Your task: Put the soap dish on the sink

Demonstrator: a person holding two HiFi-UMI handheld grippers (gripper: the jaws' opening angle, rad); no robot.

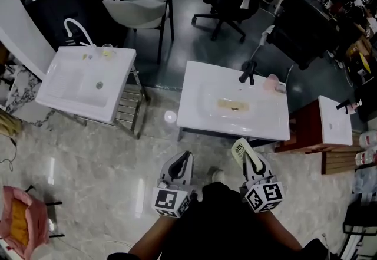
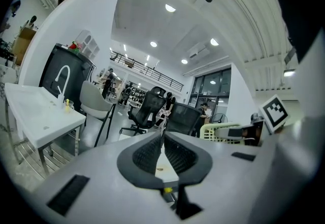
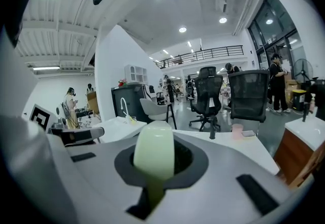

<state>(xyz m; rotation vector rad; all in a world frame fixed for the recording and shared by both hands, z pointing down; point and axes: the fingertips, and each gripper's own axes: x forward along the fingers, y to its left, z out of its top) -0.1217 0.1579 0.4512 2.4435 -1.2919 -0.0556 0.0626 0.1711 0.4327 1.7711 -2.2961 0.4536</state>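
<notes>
A pale green slotted soap dish [image 1: 239, 148] stands upright between the jaws of my right gripper [image 1: 250, 160], which is shut on it. In the right gripper view the soap dish [image 3: 154, 153] hides the gap between the pads. The white sink [image 1: 194, 112] with a black tap [image 1: 248, 71] lies just ahead of both grippers; its top [image 3: 231, 146] shows beyond the dish. My left gripper [image 1: 184, 157] hangs beside the right one, short of the sink's near edge. Its fingertips meet, with nothing held [image 2: 162, 135].
A second white sink [image 1: 59, 96] with a white tap stands to the left on a metal frame. A pink cup [image 1: 271, 82] sits at the middle sink's back right. A wooden cabinet [image 1: 321, 135] stands to the right, with a grey chair [image 1: 138, 12] and office chairs behind.
</notes>
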